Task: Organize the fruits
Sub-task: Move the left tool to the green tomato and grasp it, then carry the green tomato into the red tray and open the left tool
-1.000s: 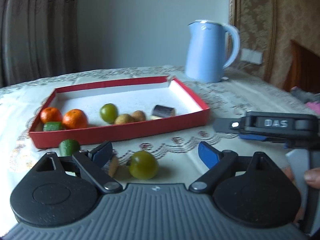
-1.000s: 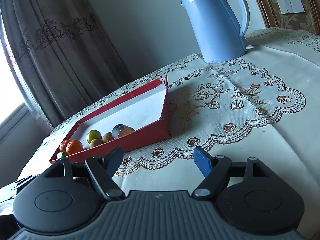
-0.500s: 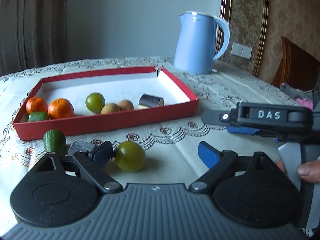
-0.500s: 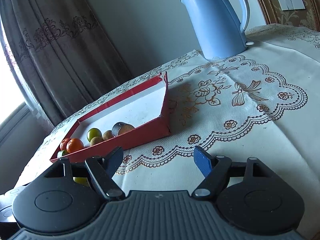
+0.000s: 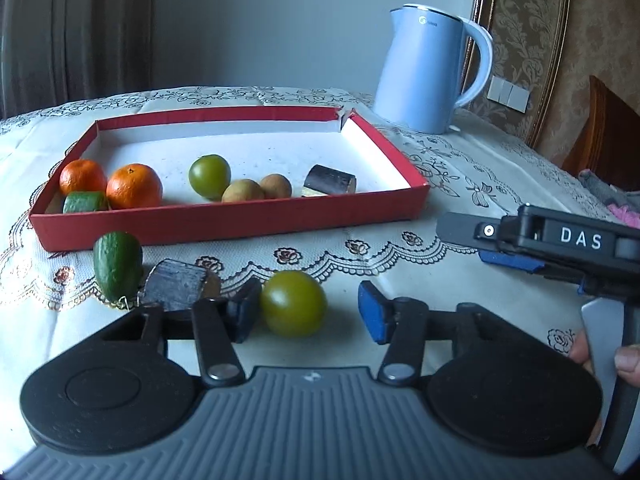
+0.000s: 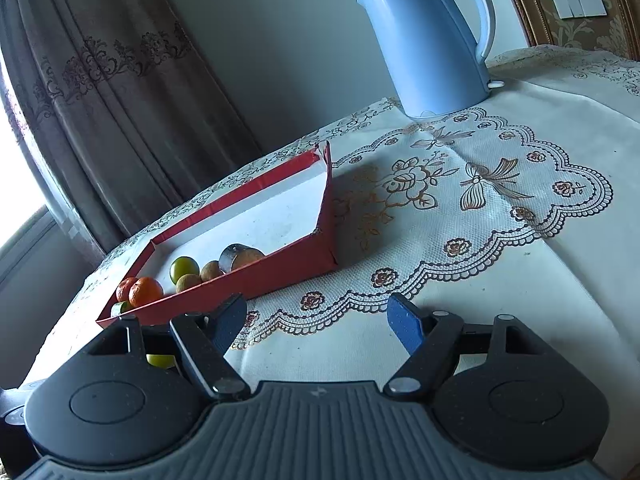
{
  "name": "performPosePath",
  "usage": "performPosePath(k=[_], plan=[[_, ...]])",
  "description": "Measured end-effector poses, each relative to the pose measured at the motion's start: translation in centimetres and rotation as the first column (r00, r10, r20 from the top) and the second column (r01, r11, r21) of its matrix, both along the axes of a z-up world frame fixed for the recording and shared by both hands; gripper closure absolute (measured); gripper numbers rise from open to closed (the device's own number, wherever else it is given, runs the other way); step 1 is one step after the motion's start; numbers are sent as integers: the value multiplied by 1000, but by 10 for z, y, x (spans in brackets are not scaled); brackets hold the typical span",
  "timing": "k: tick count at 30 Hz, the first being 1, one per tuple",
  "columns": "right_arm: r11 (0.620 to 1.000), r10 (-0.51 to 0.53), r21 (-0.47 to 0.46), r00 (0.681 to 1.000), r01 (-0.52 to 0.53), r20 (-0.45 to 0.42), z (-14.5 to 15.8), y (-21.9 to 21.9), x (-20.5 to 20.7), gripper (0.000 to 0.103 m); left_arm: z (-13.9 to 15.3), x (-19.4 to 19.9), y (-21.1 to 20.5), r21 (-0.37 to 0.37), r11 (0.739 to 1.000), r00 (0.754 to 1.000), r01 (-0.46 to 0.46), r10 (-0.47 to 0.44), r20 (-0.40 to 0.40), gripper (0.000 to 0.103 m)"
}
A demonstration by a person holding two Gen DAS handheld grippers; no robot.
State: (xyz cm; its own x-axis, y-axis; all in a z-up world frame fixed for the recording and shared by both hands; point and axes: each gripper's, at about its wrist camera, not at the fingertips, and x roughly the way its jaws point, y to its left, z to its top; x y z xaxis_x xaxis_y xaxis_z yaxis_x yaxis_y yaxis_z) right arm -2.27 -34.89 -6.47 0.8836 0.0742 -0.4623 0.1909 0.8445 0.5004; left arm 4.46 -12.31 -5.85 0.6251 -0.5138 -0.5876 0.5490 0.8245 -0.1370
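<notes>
A red tray point(image 5: 240, 222) holds two oranges point(image 5: 134, 186), a cucumber piece point(image 5: 85, 202), a green round fruit point(image 5: 209, 176), two small brown fruits point(image 5: 256, 190) and an eggplant piece point(image 5: 330, 180). In front of it on the cloth lie a green round fruit point(image 5: 293, 303), a cucumber piece point(image 5: 117, 262) and an eggplant piece point(image 5: 178, 285). My left gripper point(image 5: 310, 312) is open, its jaws on either side of the loose green fruit, close to the left pad. My right gripper point(image 6: 320, 326) is open and empty over the cloth right of the tray point(image 6: 256, 280); it shows in the left wrist view point(image 5: 560, 244).
A blue kettle point(image 5: 430, 70) stands behind the tray's right corner, also in the right wrist view point(image 6: 430, 40). A lace tablecloth point(image 6: 460, 208) covers the table. Curtains hang at the left; a wooden chair point(image 5: 604, 136) stands at the right.
My left gripper has moved right and forward, so the loose green fruit now lies between its jaws. The cucumber and eggplant pieces have come into view at its left. The right gripper barely moved.
</notes>
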Motion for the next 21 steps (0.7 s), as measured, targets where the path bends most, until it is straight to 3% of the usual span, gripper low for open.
performPosePath(k=[3,6,18,21], plan=[[1000,0,1,1000,0,-1,0,0,0,26,0,0,1,2,1000,1000,-6,6,2,69],[1000,-1,3,1000,1,0,0,0,1,26,0,-1,1,-2,1000,1000,-5,5,0,72],[1000,0,3,1000,0,-1,0,0,1,26,2,-21,-2,62,998,998,-16,12,63,72],[1000,0,4,1000,0,-1,0,0,1,26,1,-25,-5,93,995,997,-26,19,73,64]])
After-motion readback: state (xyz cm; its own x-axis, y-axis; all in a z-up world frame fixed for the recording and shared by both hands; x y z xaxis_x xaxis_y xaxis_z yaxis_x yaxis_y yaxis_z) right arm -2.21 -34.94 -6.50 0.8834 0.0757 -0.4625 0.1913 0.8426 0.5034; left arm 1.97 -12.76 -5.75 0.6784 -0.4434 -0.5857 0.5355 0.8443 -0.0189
